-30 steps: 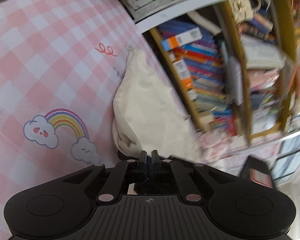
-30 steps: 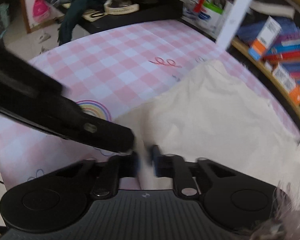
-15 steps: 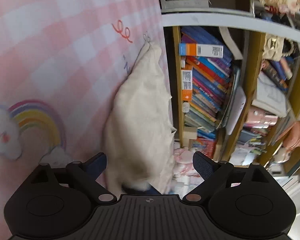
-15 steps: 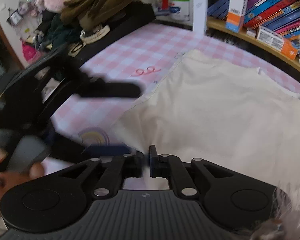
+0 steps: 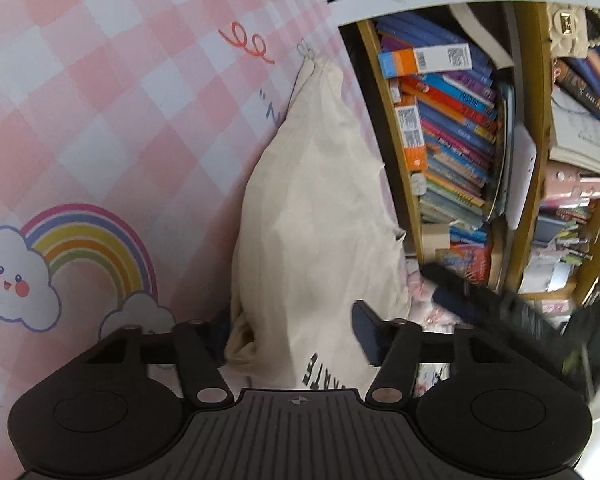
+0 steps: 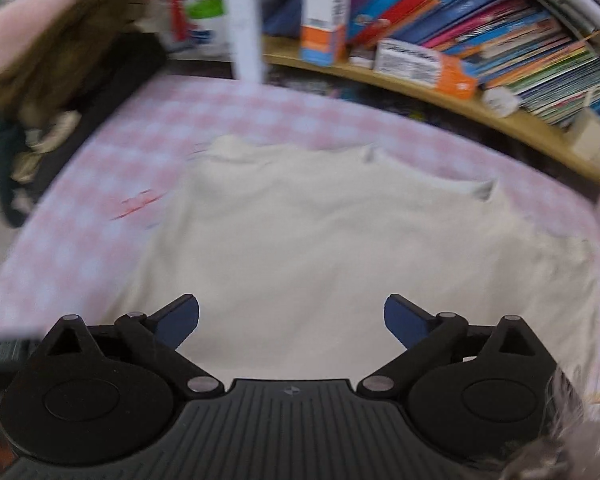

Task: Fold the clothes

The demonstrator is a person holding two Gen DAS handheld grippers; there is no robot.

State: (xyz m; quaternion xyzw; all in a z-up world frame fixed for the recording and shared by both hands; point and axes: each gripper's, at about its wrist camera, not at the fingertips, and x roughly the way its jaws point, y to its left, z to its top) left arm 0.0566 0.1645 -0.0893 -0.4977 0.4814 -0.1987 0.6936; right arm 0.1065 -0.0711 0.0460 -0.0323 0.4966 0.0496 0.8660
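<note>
1. Both grippers have let go of the garment since a second ago, when each was pinched shut at its near hem; the right one has lifted back and the cloth now lies on its own.
2. Carrying everything is the pink-and-white checked table cover with a rainbow-and-cloud print [image 5: 112, 128]. It is the largest thing in view and runs up to a crowded wooden bookshelf of colourful books [image 6: 480, 40] along its far edge.
3. The cream cotton garment with dark printed lettering [image 6: 340, 248] lies folded flat on the cover, along the far edge beside the bookshelf. Its near hem reaches toward both grippers, and two small corners stick up on its far side.
4. The left gripper [image 5: 288, 336] sits low at the near hem. Its jaws are closing, with a bunched fold of cloth between them; I cannot tell whether the pads press on it yet.
5. The right gripper [image 6: 292, 320] hangs above the garment's near part, its jaws opening wide and nothing between them.
6. Judged risk: if the left jaws catch only the top layer of that bunched hem, the next fold would drag the layers apart and skew the edges.
7. A pull toward the far edge could slide the garment against the shelf or off the cover.
</note>
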